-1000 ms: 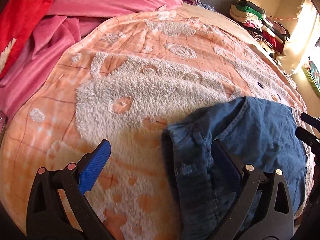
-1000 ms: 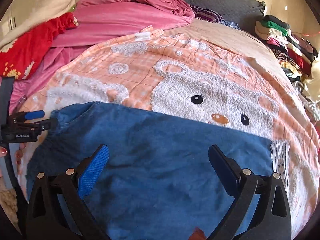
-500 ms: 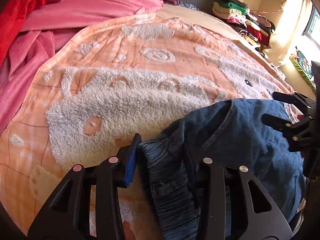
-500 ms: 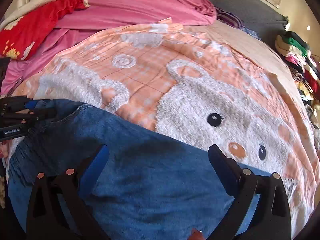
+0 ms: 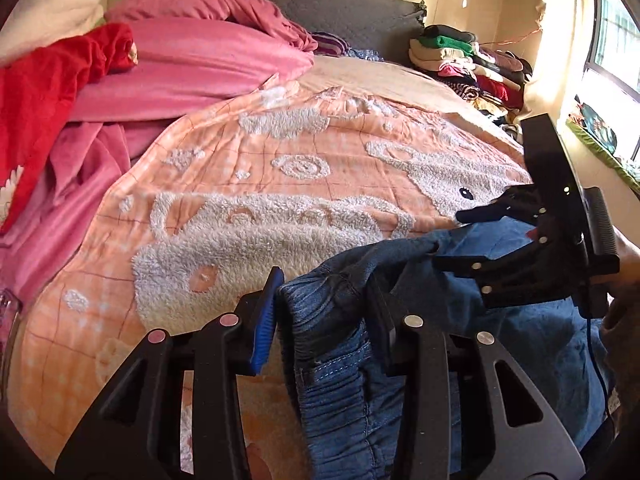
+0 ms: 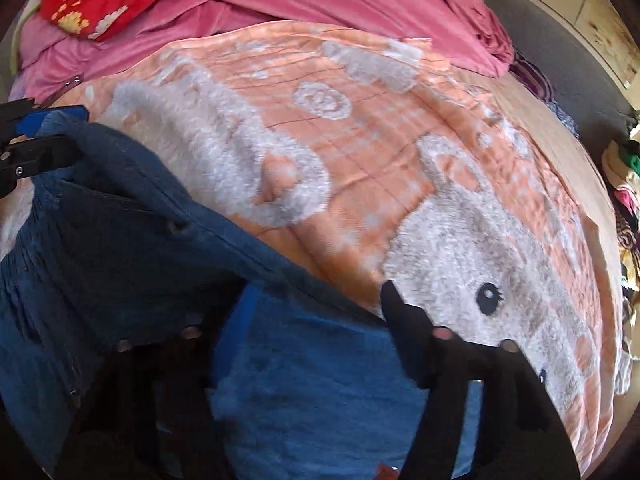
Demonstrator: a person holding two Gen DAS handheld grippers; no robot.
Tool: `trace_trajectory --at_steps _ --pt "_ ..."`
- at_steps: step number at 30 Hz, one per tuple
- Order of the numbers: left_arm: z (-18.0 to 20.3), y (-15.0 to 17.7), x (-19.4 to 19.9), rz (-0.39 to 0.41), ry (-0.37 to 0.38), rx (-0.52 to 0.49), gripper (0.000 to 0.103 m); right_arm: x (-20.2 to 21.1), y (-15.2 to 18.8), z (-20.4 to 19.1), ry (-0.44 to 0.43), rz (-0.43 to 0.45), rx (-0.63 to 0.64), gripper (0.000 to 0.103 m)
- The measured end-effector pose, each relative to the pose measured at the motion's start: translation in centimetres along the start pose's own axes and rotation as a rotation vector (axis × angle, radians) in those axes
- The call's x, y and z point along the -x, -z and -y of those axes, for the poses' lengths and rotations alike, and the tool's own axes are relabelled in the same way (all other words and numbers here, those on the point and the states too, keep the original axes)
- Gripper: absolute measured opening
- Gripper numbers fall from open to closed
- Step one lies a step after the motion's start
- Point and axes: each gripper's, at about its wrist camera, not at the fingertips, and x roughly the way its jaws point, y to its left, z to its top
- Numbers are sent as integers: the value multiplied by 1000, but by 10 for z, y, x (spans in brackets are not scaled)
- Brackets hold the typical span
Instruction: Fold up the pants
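1. A pair of blue denim pants [image 5: 532,344] lies at the near edge of a bed, spread over a peach blanket [image 5: 280,184] patterned with fluffy white animal figures.

2. The left hand-held gripper [image 5: 324,320] is clamped on the gathered elastic waistband of the pants, the bunched denim squeezed between its blue-padded finger and its black one, with that corner of the garment raised off the blanket.

3. The right hand-held gripper [image 6: 316,304], blurred in its own view, has its jaws closing over the upper edge of the pants; denim sits between the fingers, but the pads are not seen pressing on it.

4. Seen from the left wrist camera, the right hand-held gripper [image 5: 452,236] reaches in from the right side with one finger above the denim edge and one below it, and part of a person's hand [image 5: 624,276] shows behind it.

5. Seen from the right wrist camera, the left hand-held gripper [image 6: 60,136] holds the waistband corner at the far left of the frame.

6. Pink bedding [image 5: 192,68] and a red blanket [image 5: 44,92] with flower prints are heaped at the head of the bed, in front of a grey headboard [image 5: 340,12].

7. Stacks of folded clothes [image 5: 468,60] sit at the far right side of the bed, near a sunlit window [image 5: 616,48].
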Motion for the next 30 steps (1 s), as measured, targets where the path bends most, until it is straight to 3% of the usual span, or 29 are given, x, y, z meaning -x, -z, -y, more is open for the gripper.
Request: trace_trajectory --at_steps 1,3,6,18,23,30 --pt "1 1 0 1 -6 -2 31 1 1 -3 -30 9 -4 34" --pt "3 3 0 5 -29 -17 31 7 4 -6 -73 36 -20 21" --pt "3 6 2 9 -57 -26 31 25 14 -9 -76 83 -52 13" --pt "21 33 57 89 -23 -25 31 133 75 -47 -57 280 -193 13" --pt "31 55 89 121 4 -42 31 159 103 -71 -67 310 -236 13" --pt "35 93 113 82 21 -71 31 176 146 -124 -72 301 -254 13"
